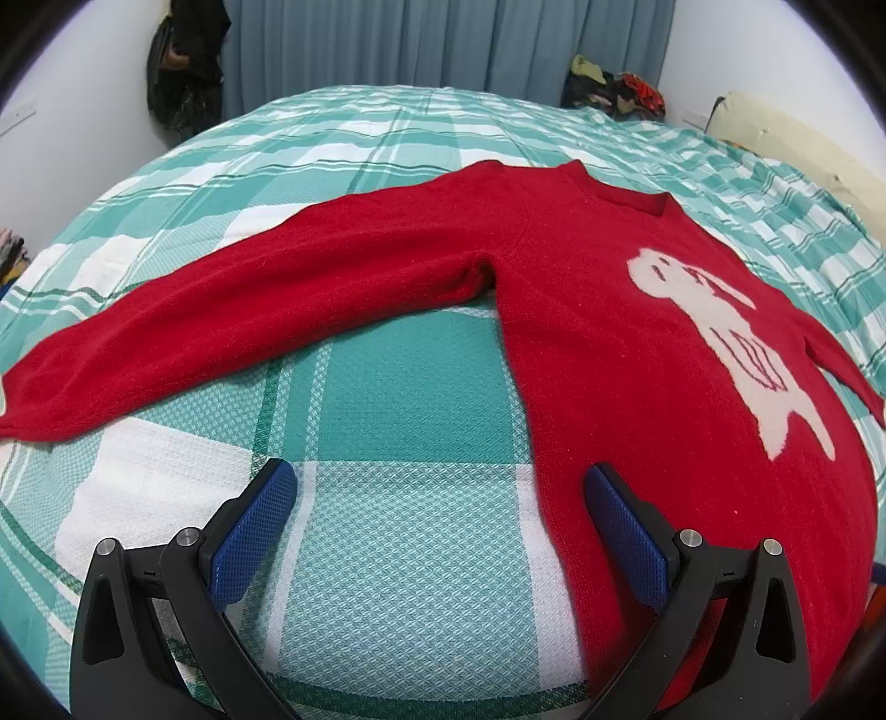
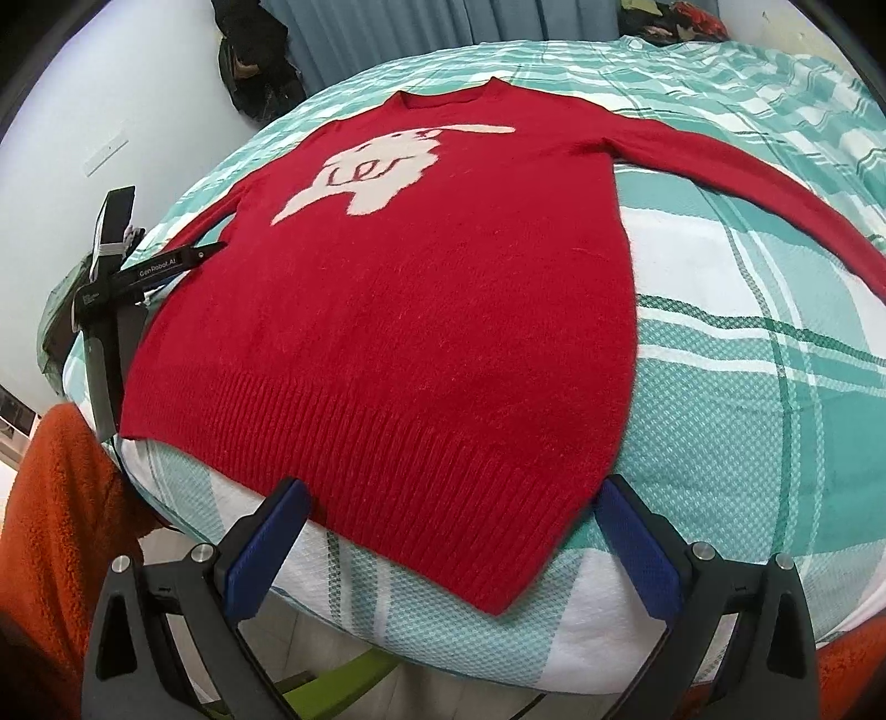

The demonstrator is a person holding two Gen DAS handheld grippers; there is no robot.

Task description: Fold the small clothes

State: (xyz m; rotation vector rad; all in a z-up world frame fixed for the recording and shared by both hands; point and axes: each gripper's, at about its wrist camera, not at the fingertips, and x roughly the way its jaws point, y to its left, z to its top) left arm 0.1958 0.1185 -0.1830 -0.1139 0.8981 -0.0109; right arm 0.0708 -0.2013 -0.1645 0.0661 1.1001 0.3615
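Note:
A red knitted sweater with a white animal figure lies flat, front up, on the bed, both sleeves spread out. In the left wrist view its left sleeve stretches to the left. My left gripper is open and empty, just above the sweater's side edge below the armpit. In the right wrist view the sweater fills the middle, ribbed hem toward me. My right gripper is open and empty over the hem. The left gripper shows at the sweater's left edge.
The bed has a teal and white checked sheet. Blue curtains hang behind it. A dark bag hangs on the wall, a pile of clothes lies at the far corner, and a cream pillow lies at right. Orange fleece is at lower left.

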